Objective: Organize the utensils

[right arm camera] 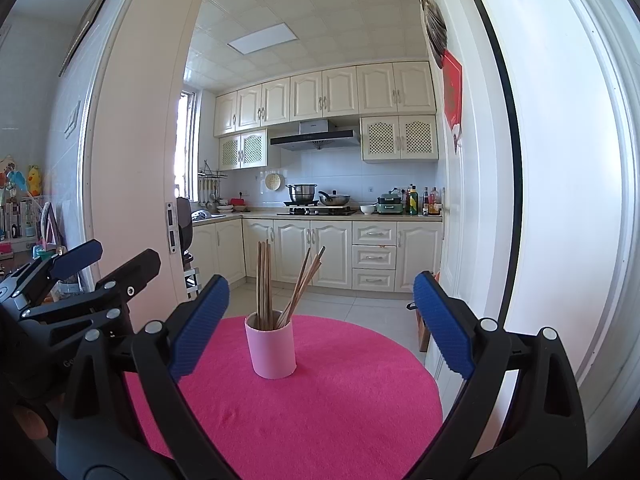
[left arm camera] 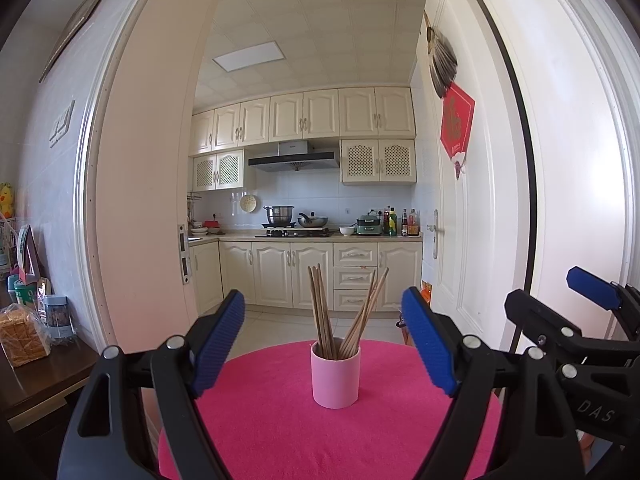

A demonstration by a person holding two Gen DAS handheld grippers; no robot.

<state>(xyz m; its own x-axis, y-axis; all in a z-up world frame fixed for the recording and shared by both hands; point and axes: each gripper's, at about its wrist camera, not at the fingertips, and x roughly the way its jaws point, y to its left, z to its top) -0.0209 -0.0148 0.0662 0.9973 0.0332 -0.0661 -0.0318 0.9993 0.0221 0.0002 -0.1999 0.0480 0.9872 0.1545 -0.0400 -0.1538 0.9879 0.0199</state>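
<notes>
A pink cup (left arm camera: 335, 376) stands upright on a round table with a pink cloth (left arm camera: 280, 432). Several wooden chopsticks (left arm camera: 320, 316) stand in it, in two bunches leaning apart. My left gripper (left arm camera: 324, 344) is open and empty, its blue pads on either side of the cup, nearer to me. My right gripper (right arm camera: 320, 324) is open and empty too, facing the same cup (right arm camera: 271, 350) and chopsticks (right arm camera: 265, 284) over the cloth (right arm camera: 320, 420). Each gripper shows at the edge of the other's view: the right one (left arm camera: 560, 312), the left one (right arm camera: 104, 260).
A dark wooden sideboard (left arm camera: 36, 384) at the left holds bread, jars and boxes. Behind the table an open white door (left arm camera: 460, 200) leads into a kitchen with cream cabinets (left arm camera: 304, 272) and a stove with pots (left arm camera: 296, 220).
</notes>
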